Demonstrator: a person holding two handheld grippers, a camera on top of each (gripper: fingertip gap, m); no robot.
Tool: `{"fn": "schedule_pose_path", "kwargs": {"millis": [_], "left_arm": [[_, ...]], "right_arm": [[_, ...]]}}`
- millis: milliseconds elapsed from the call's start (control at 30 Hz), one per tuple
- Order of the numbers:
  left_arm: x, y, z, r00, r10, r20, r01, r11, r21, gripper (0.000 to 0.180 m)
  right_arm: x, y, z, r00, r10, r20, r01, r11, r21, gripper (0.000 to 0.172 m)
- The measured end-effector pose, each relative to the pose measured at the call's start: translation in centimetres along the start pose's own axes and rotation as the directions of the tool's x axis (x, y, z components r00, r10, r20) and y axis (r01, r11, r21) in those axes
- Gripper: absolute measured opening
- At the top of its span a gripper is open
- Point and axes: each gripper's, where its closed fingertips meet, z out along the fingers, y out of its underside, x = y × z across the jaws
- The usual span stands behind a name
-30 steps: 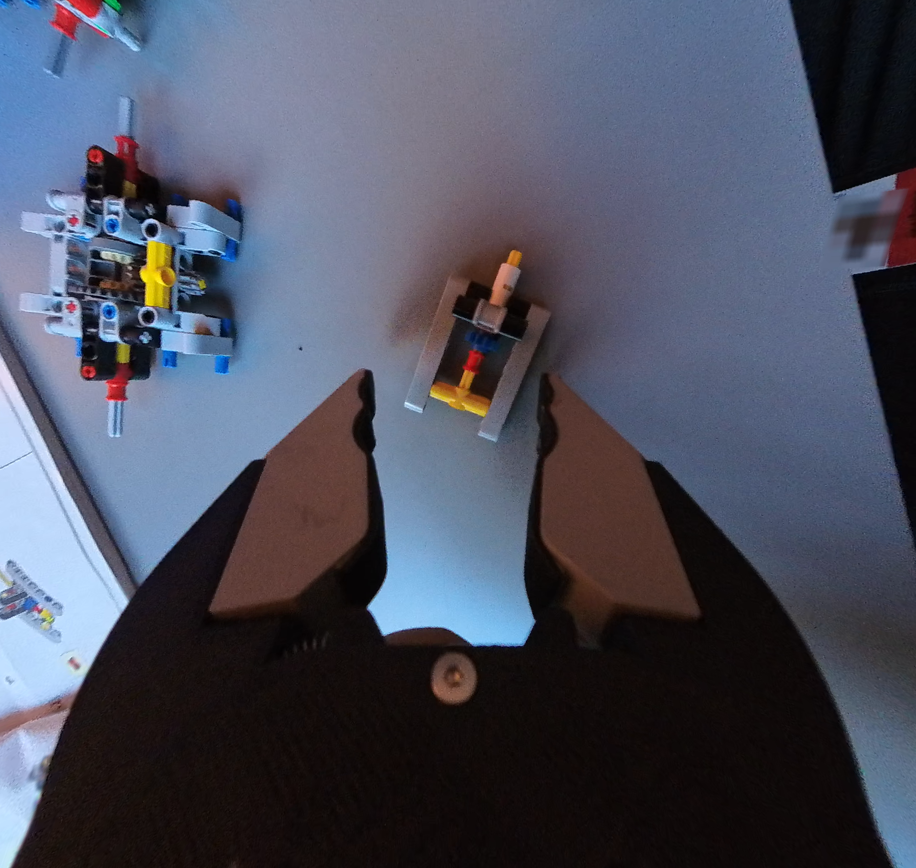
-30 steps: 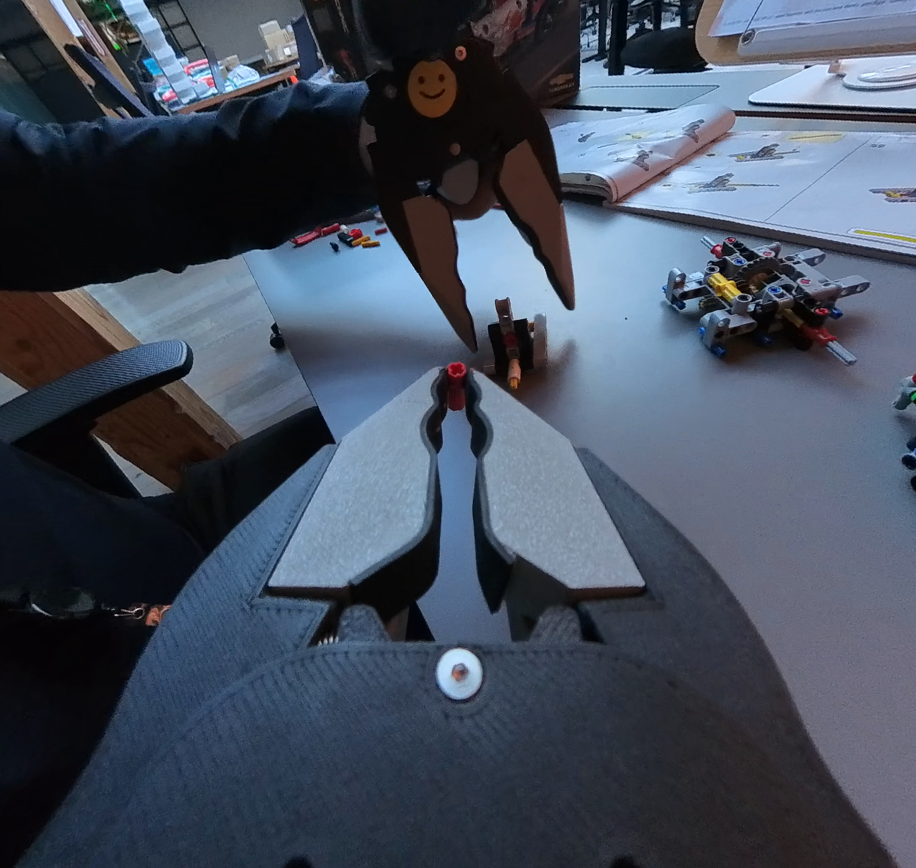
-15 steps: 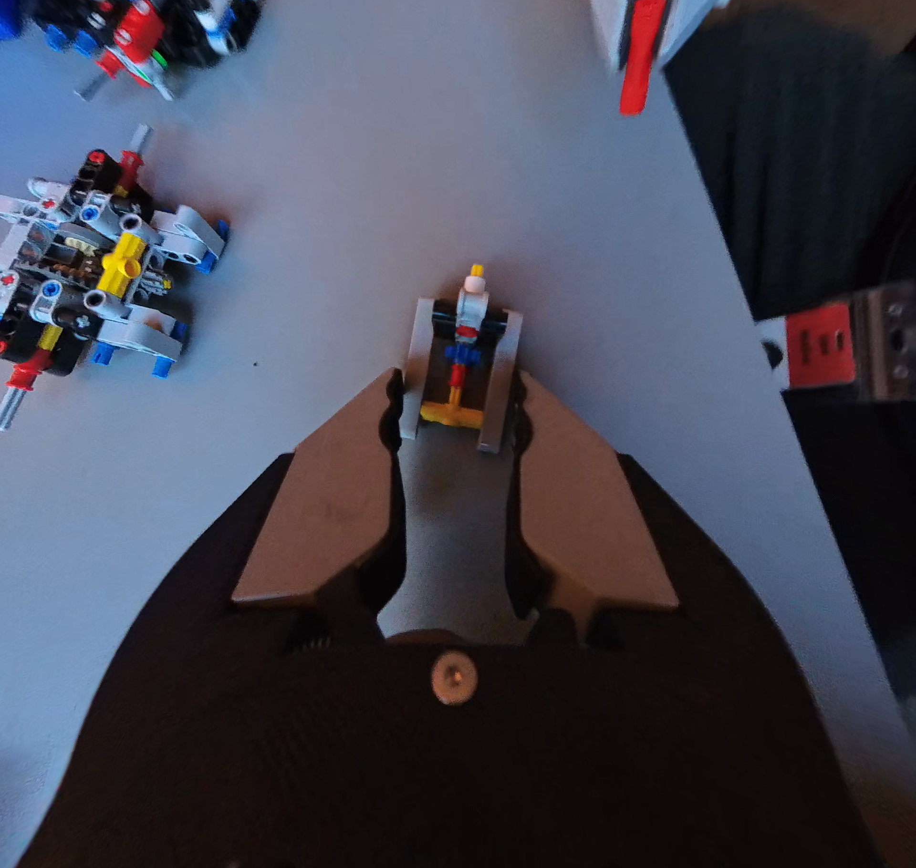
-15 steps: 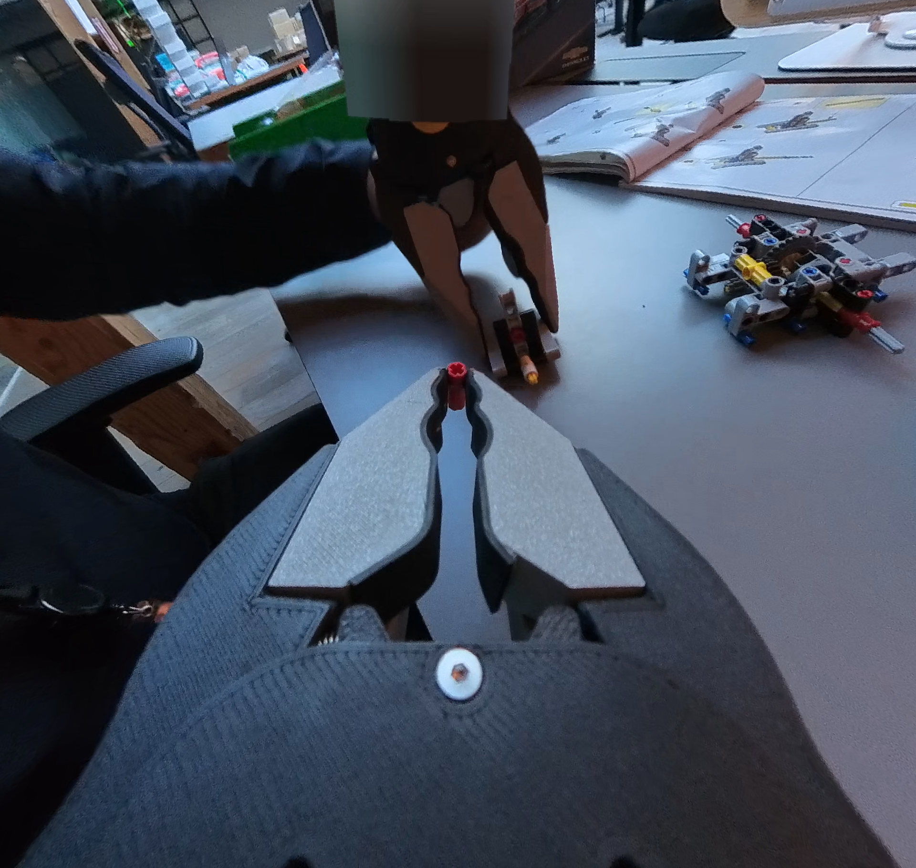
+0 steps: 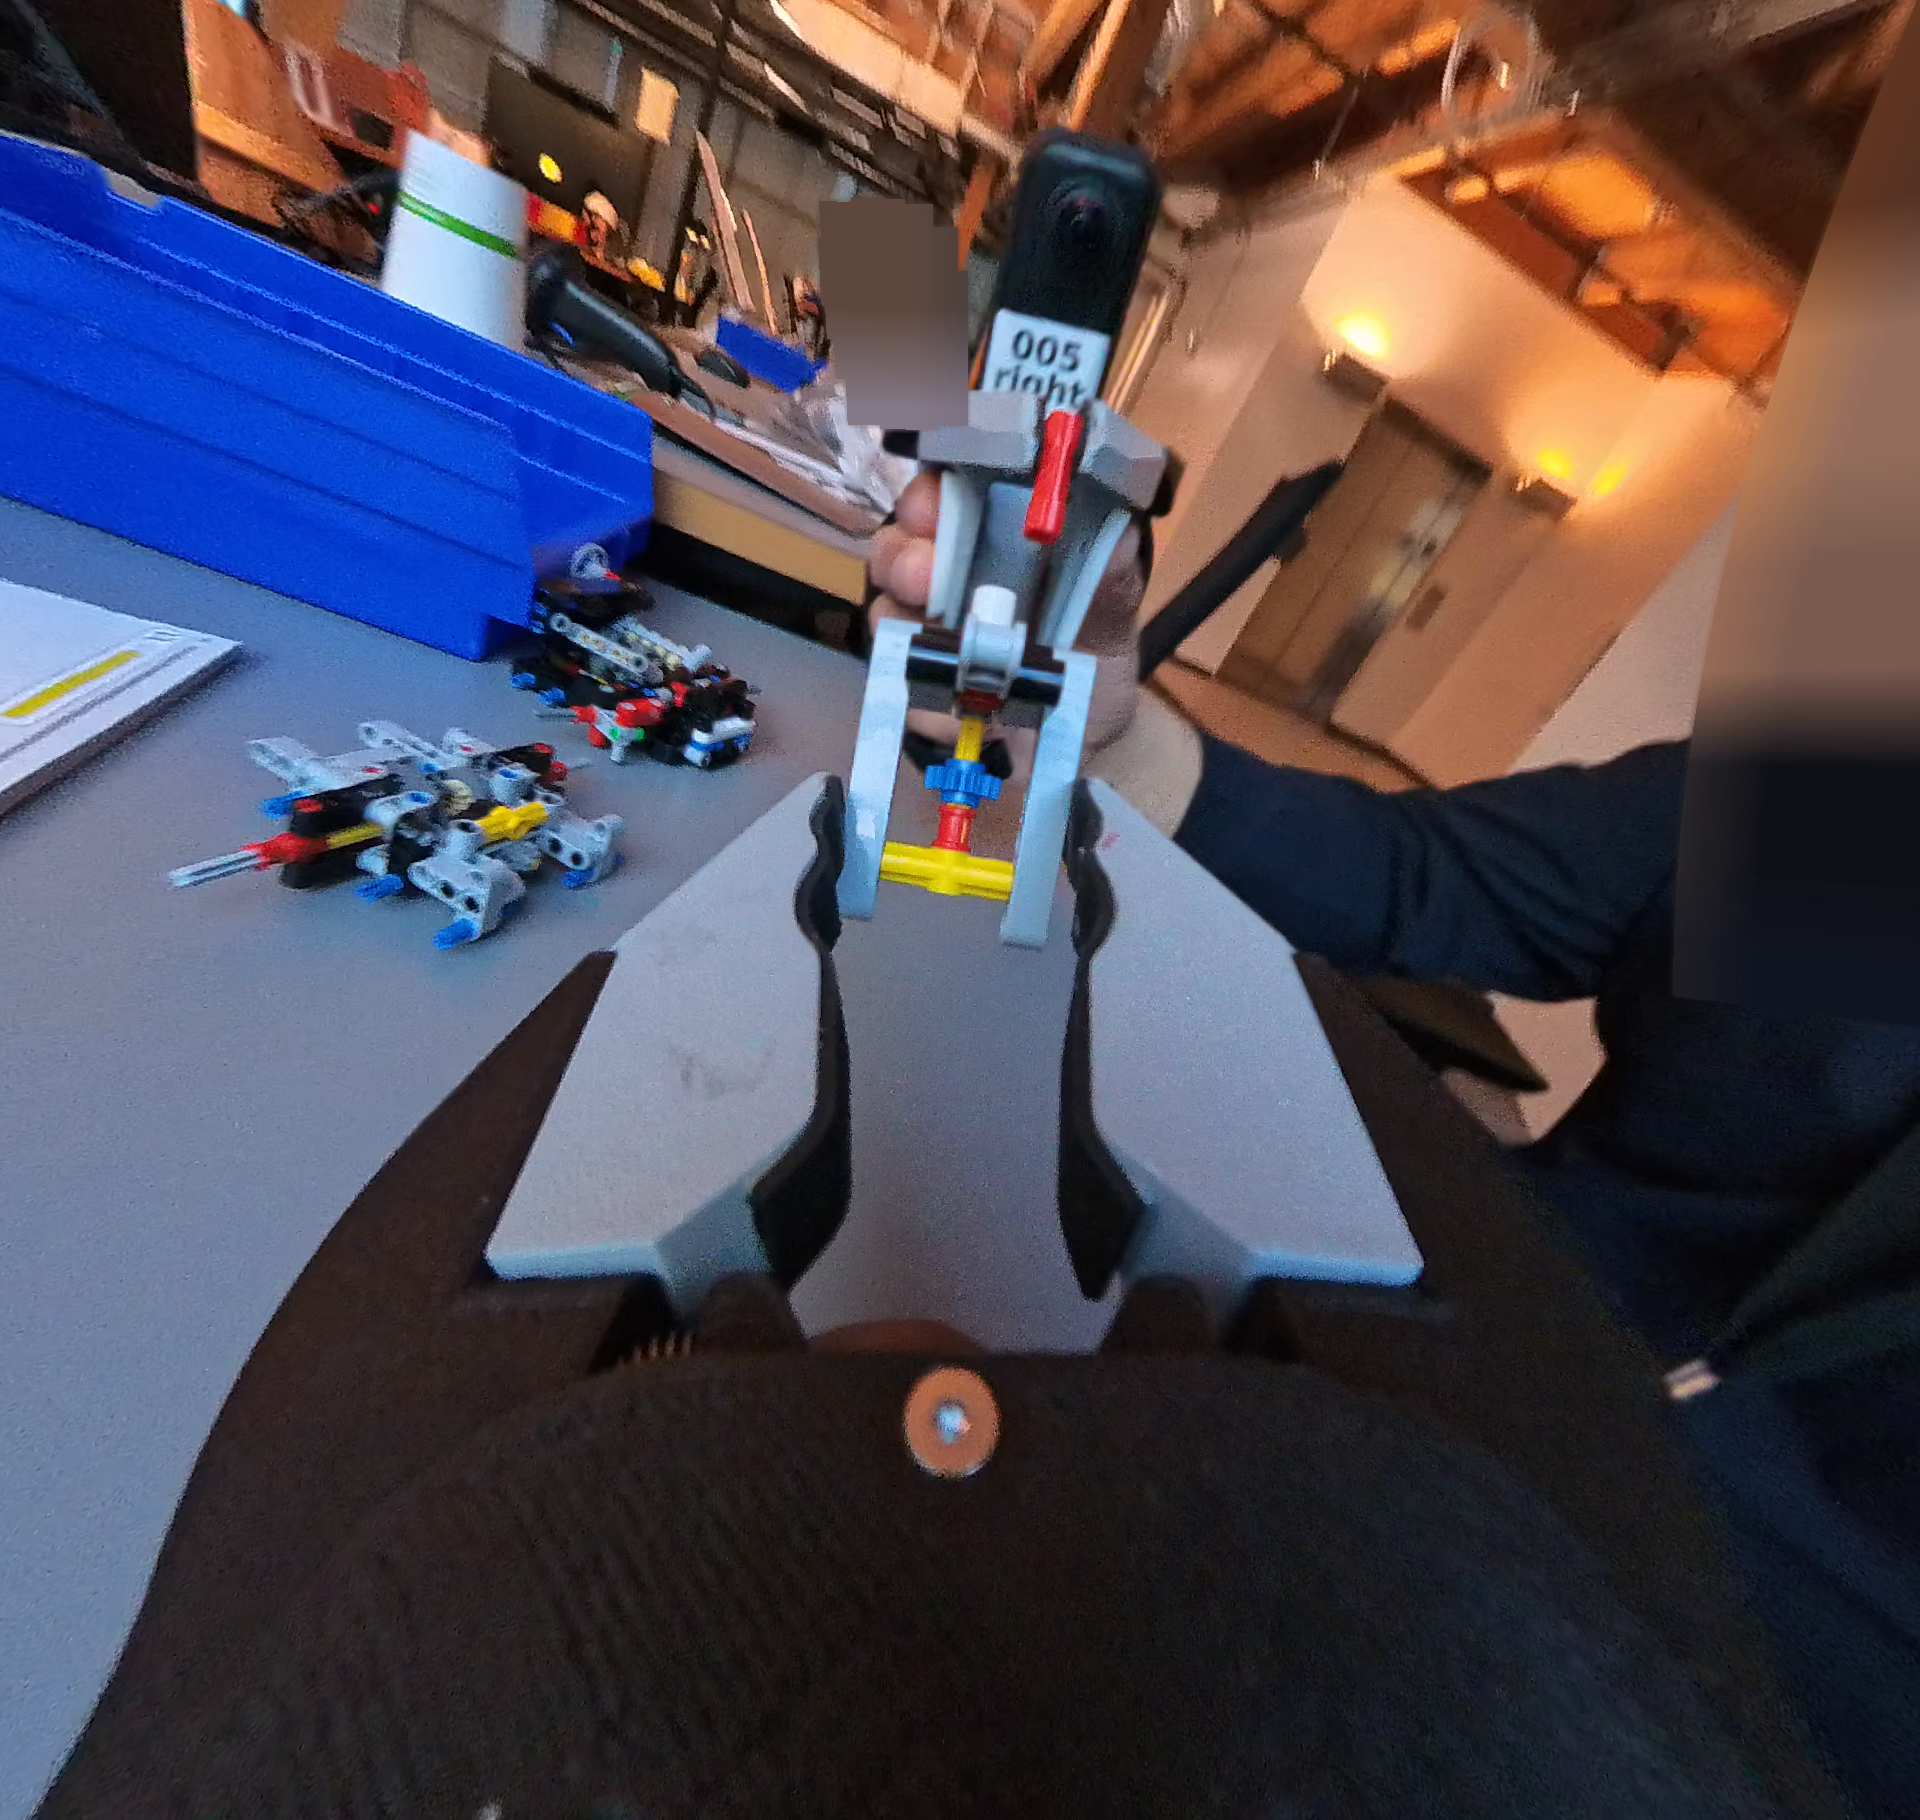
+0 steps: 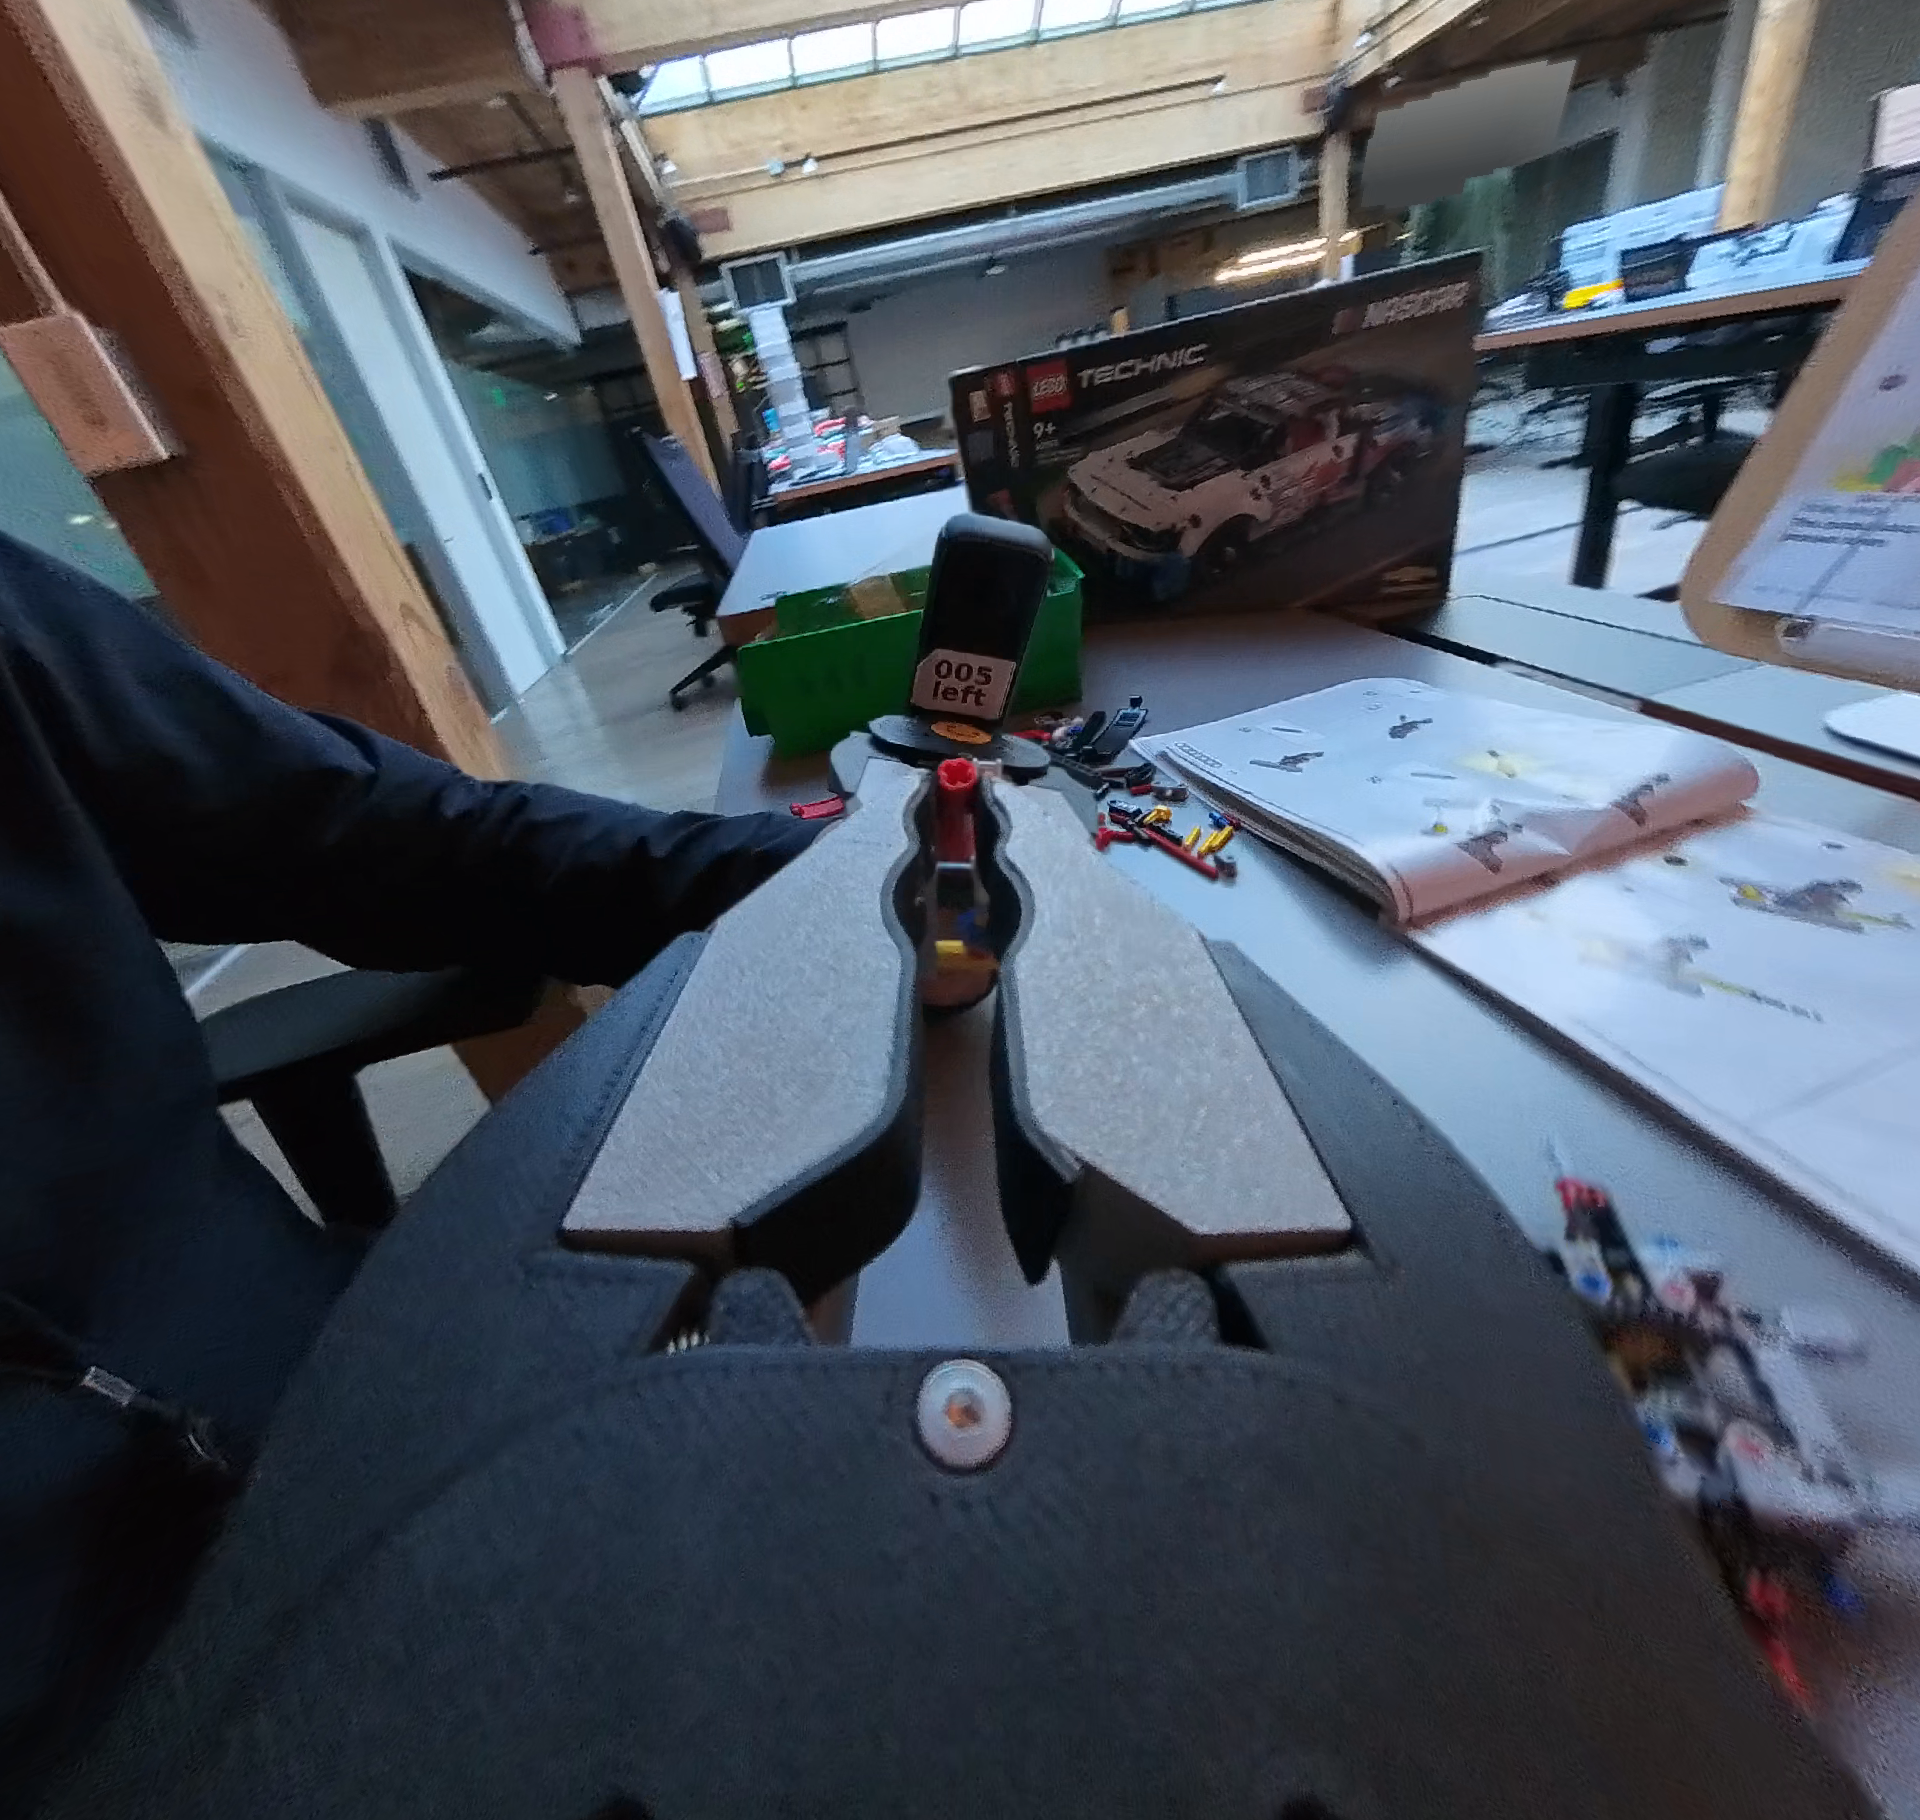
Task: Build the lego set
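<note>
My left gripper (image 5: 951, 840) is shut on a small grey frame assembly (image 5: 878, 762). It grips the frame's two grey side beams and holds it up off the table. Inside the frame are a yellow cross piece (image 5: 940, 871), a red bush, a blue gear (image 5: 961, 783) and a white-grey connector on top. My right gripper (image 6: 956, 783) is shut on a red pin (image 6: 954, 814). In the left wrist view it faces me just behind the frame's top, with the red pin (image 5: 1051, 477) sticking out. In the right wrist view the frame (image 6: 961, 929) shows through the gap between my fingers.
Two larger built assemblies (image 5: 436, 814) (image 5: 644, 690) lie on the grey table (image 5: 208, 1095) near a blue bin (image 5: 260, 399). An open instruction booklet (image 6: 1455, 794), loose small parts (image 6: 1164, 825), a green bin (image 6: 831, 669) and the set's box (image 6: 1216, 461) lie beyond. A person's sleeve (image 6: 416, 856) is at the left. There is about 7 cm between the tips of the two grippers.
My left gripper closed on the grey frame on the table, then lifted it and tilted it up towards the right gripper. The right gripper kept hold of the red pin and came close to the frame.
</note>
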Motion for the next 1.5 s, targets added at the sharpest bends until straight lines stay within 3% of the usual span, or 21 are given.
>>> {"fn": "schedule_pose_path", "kwargs": {"millis": [100, 267, 367, 467, 600, 700, 767, 867, 933, 1033, 1167, 1400, 1500], "left_arm": [[-1.7, -1.4, -1.4, 0.996, -0.088, 0.019, 0.086, 0.992, 0.092, 0.041], [-5.1, -1.1, -1.9, 0.982, -0.096, 0.16, 0.088, 0.994, 0.059, 0.041], [-7.2, -0.4, -3.0, 0.939, 0.009, 0.343, 0.007, 0.999, -0.047, 0.041], [-9.6, 2.4, -4.9, 0.813, 0.269, 0.516, -0.075, 0.928, -0.365, 0.041], [-8.6, 6.7, -5.8, 0.792, 0.428, 0.435, -0.052, 0.758, -0.65, 0.041], [-7.4, 8.8, -6.3, 0.799, 0.489, 0.349, -0.052, 0.635, -0.77, 0.042], [-6.6, 9.1, -5.9, 0.815, 0.484, 0.318, -0.063, 0.62, -0.782, 0.041], [-5.8, 9.0, -6.1, 0.824, 0.475, 0.308, -0.052, 0.606, -0.794, 0.06], [-4.8, 8.2, -6.2, 0.826, 0.483, 0.29, -0.076, 0.606, -0.792, 0.054], [-4.0, 7.1, -6.4, 0.82, 0.515, 0.25, -0.109, 0.569, -0.815, 0.028], [-4.9, 7.4, -6.3, 0.829, 0.526, 0.189, -0.076, 0.44, -0.895, 0.01], [-5.9, 9.6, -7.1, 0.88, 0.458, 0.124, 0.022, 0.222, -0.975, 0.008], [-6.1, 9.8, -6.9, 0.885, 0.452, 0.115, 0.024, 0.202, -0.979, 0.005]], "right_arm": [[2.3, -0.2, 3.0, 0.995, 0.02, 0.102, -0.019, 1.0, -0.017, 0.002], [5.5, 0.0, 5.3, 0.991, 0.004, 0.132, -0.005, 1.0, 0.01, 0.003], [6.0, 1.3, 4.9, 0.995, 0.0, 0.098, 0.007, 0.998, -0.063, 0.003], [7.2, 3.9, 3.6, 0.996, -0.08, -0.037, 0.07, 0.975, -0.211, 0.002], [6.8, 5.8, 1.9, 0.992, -0.069, -0.103, 0.04, 0.964, -0.262, 0.002], [7.0, 8.2, 0.8, 0.981, -0.112, -0.156, 0.054, 0.94, -0.337, 0.003], [6.4, 9.1, 0.4, 0.981, -0.108, -0.159, 0.046, 0.935, -0.353, 0.003], [5.7, 9.7, 0.3, 0.978, -0.135, -0.16, 0.069, 0.929, -0.362, 0.003], [5.5, 10.3, 0.2, 0.977, -0.134, -0.164, 0.064, 0.924, -0.377, 0.003], [5.2, 9.9, 0.2, 0.979, -0.128, -0.16, 0.065, 0.934, -0.35, 0.003], [5.1, 10.0, 0.3, 0.981, -0.123, -0.148, 0.064, 0.934, -0.353, 0.003], [4.7, 9.8, 0.4, 0.984, -0.128, -0.122, 0.078, 0.934, -0.348, 0.003], [4.5, 9.5, 0.3, 0.986, -0.12, -0.113, 0.076, 0.94, -0.333, 0.003]]}}
